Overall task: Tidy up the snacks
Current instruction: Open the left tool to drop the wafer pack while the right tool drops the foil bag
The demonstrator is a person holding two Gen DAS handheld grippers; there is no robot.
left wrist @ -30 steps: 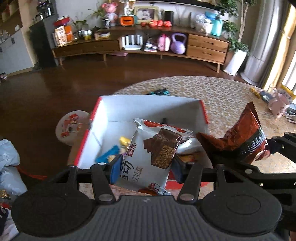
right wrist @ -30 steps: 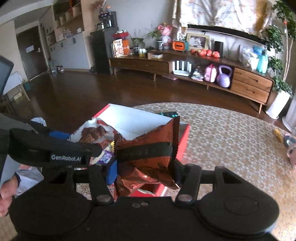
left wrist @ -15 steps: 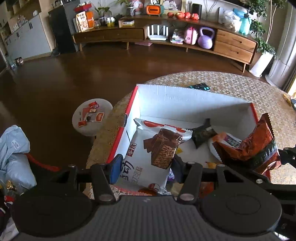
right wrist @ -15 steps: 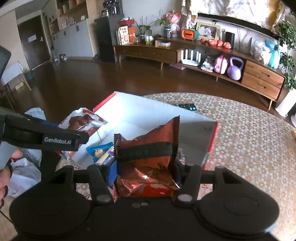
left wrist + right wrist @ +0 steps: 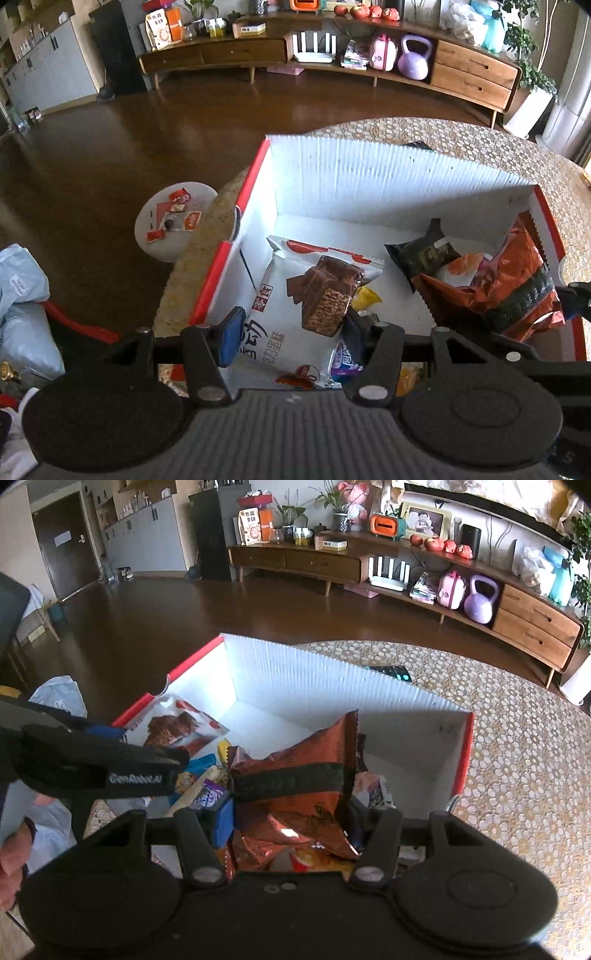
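**Both packets over the box, release pending**

The round counter with the patterned beige covering [image 5: 517,775] carries a white corrugated box with a red rim [image 5: 369,177], open at the top and already holding several small loose snacks. Both hand-held tools are poised above it, pointing steeply down into the interior.

The left tool [image 5: 291,328] stands about half open, its pads pressed on the lower part of a white wafer packet printed with a chocolate bar [image 5: 306,295], which hangs over the left part of the box. The right tool [image 5: 291,812], at a similar opening, grips a crumpled orange-brown foil packet with a dark band [image 5: 295,775] over the right part of the box.

Judgement: the step in hand is depositing both packets in the box. The next move calls for bringing each packet down clear of the walls and then opening the pads to release it, keeping the two tools apart since they work side by side.

Not established: whether either packet's lower edge already touches the contents, as each tool body hides it. The near wall of the box is cut off behind the tools. A black wrapped bar [image 5: 421,254] and the small items beneath the packets are too obscured to identify. A dark object beyond the far wall [image 5: 395,672] is only partly visible.
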